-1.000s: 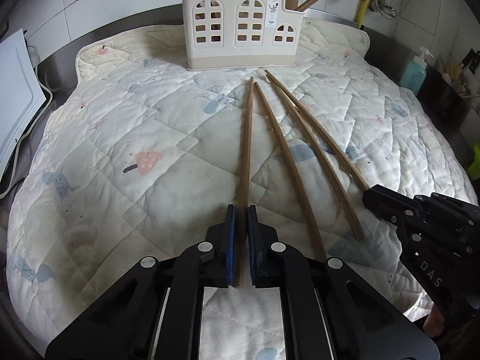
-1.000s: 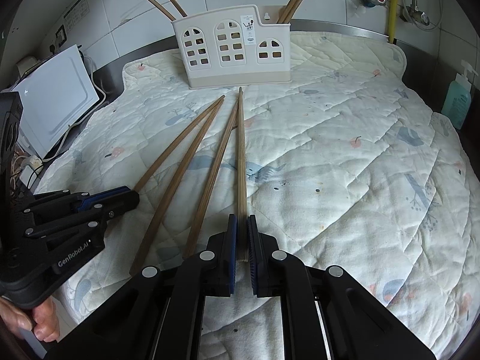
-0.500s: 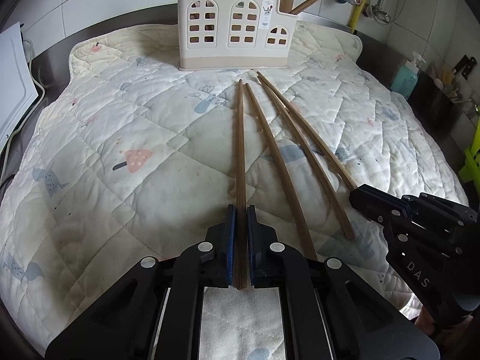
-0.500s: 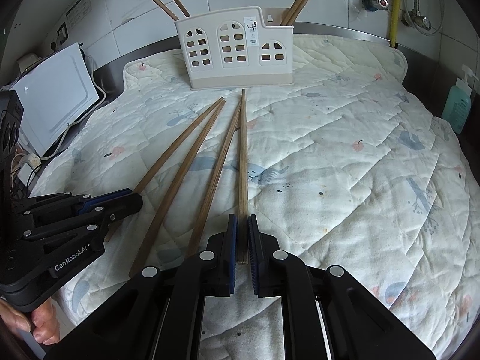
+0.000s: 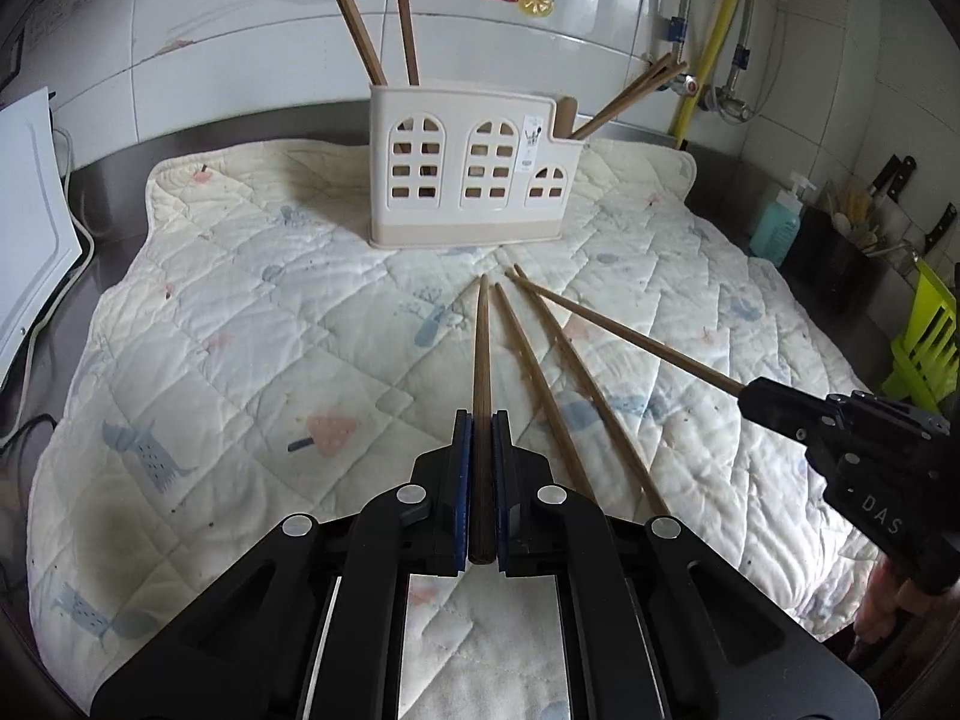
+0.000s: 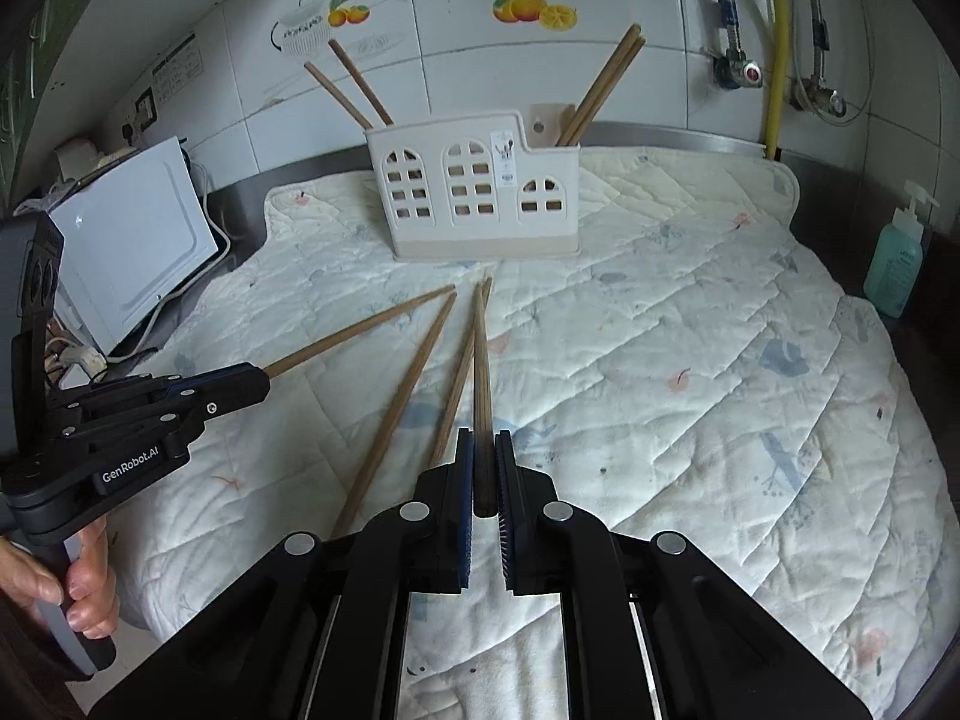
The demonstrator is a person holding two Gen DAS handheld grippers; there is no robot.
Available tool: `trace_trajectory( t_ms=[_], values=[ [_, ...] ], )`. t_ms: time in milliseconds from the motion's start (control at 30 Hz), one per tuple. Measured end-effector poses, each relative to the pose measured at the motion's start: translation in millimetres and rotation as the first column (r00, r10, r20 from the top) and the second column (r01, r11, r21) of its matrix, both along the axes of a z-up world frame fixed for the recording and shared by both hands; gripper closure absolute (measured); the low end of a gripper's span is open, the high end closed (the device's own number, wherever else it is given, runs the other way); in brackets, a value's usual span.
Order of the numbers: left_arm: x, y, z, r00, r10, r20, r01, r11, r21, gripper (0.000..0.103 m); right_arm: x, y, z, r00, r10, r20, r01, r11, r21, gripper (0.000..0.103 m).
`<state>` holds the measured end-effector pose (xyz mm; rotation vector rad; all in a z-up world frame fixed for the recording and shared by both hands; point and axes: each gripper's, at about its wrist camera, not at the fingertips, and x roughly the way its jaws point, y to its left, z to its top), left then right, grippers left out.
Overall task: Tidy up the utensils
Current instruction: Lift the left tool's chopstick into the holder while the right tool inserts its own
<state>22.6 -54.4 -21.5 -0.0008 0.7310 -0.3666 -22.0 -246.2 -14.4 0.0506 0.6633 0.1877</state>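
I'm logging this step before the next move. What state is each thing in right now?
Left gripper: shut on a chopstick.
Right gripper: shut on another chopstick.
Middle two chopsticks: lying loose on the mat.
Holder: upright, two chopsticks at each end.
Soap bottle: upright.

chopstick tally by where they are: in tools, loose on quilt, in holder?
Held in a tool: 2, one in the left tool, one in the right tool
Loose on the quilt: 2
Standing in the holder: 4, two at its left end, two at its right end
Total: 8 chopsticks
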Motion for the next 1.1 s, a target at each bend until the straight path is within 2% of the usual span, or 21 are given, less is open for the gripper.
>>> trace_trajectory(
  t_ms=[233,533,800,1100],
  values=[
    [15,4,30,0.998,-0.016,0.052,0.018,0.999,-0.028,0.098,14,-14,51,0.996,0.018,0.093,-0.02,1.0,0.023,0.096],
    [38,6,64,0.994,-0.034,0.1,0.036,0.999,-0.024,0.098,41,-24,108,0.986,0.061,0.154,-0.061,0.998,-0.006,0.096],
    [51,1,101,0.983,-0.05,0.174,0.049,0.999,0.009,0.098,67,-36,160,0.979,0.091,0.182,-0.088,0.996,-0.024,0.096],
    [61,-2,162,0.957,-0.06,0.283,0.07,0.997,-0.025,0.098,94,-39,216,0.968,0.094,0.231,-0.079,0.994,-0.072,0.096]
  ],
)
